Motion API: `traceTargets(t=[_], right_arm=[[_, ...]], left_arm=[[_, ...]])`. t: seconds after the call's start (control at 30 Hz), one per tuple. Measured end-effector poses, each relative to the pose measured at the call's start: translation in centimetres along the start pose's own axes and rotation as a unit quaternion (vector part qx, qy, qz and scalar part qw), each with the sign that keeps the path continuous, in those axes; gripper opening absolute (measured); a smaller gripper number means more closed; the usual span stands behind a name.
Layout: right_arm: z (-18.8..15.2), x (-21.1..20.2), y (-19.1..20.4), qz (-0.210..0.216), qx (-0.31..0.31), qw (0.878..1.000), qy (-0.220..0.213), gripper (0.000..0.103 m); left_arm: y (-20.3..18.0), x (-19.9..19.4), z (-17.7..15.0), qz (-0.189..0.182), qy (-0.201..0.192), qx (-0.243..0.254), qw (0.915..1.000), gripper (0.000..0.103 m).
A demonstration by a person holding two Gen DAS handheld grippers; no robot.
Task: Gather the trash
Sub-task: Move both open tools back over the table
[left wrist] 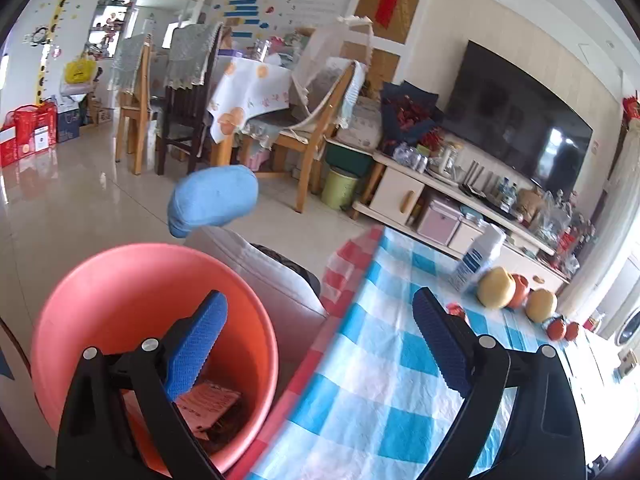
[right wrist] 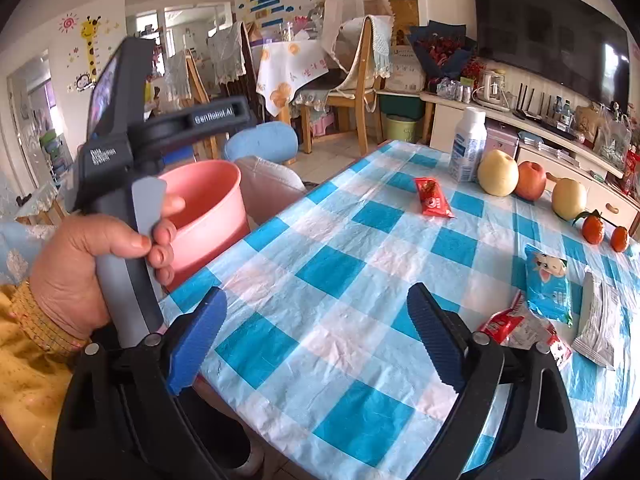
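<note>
A pink bucket (left wrist: 152, 292) stands beside the table's left edge, with a pinkish wrapper (left wrist: 210, 402) lying at its bottom. My left gripper (left wrist: 320, 336) hangs open over the bucket's rim and the table edge, nothing between its blue pads. My right gripper (right wrist: 316, 332) is open and empty above the blue checked tablecloth (right wrist: 340, 272). On the cloth lie a red snack packet (right wrist: 433, 198), a blue snack bag (right wrist: 548, 284), a red-and-white wrapper (right wrist: 516, 326) and a silver packet (right wrist: 598, 322). The pink bucket (right wrist: 208, 208) shows behind a hand (right wrist: 92, 264) holding the left gripper's handle.
A white bottle (right wrist: 468, 146), two pears (right wrist: 498, 172), an apple (right wrist: 531, 180) and two small oranges (right wrist: 592, 229) stand at the table's far side. A cushioned seat (right wrist: 272, 188) and a blue stool (right wrist: 262, 142) sit past the bucket. Chairs, a TV cabinet and a TV fill the background.
</note>
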State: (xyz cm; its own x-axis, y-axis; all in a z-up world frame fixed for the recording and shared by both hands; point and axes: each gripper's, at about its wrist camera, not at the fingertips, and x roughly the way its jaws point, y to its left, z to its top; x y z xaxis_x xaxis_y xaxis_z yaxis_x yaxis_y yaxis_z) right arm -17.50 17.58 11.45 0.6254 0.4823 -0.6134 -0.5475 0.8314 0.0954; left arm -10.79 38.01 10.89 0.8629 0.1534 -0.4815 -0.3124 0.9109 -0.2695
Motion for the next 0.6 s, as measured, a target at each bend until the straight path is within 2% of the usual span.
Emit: traceTargets(t=[0.17,0.27,0.37,0.6], right_arm=[[-0.5,-1.0,-0.8,-0.006,0.007,1.000,-0.011,0.094],[-0.9,-1.5,-1.3,-0.009,0.010,1.000,-0.014,0.094],[-1.3,-1.9,-1.6,-0.012,0.011,1.000,-0.018,0.095],[-2.0,-2.9,-2.5,-0.011,0.000,0.999,-0.042,0.099]], left_arm=[[-1.5,-0.1,-0.9,0.002,0.001,0.026,0.9997,0.093],[-2.3,0.1,-1.4,0.015,0.007,0.045,0.9989,0.093],[-3.0,0.5,-1.9,0.013,0.021,0.052,0.9984,0.093],[-5.0,-0.1,-3.1,0.012,0.024,0.089,0.9957,0.093]])
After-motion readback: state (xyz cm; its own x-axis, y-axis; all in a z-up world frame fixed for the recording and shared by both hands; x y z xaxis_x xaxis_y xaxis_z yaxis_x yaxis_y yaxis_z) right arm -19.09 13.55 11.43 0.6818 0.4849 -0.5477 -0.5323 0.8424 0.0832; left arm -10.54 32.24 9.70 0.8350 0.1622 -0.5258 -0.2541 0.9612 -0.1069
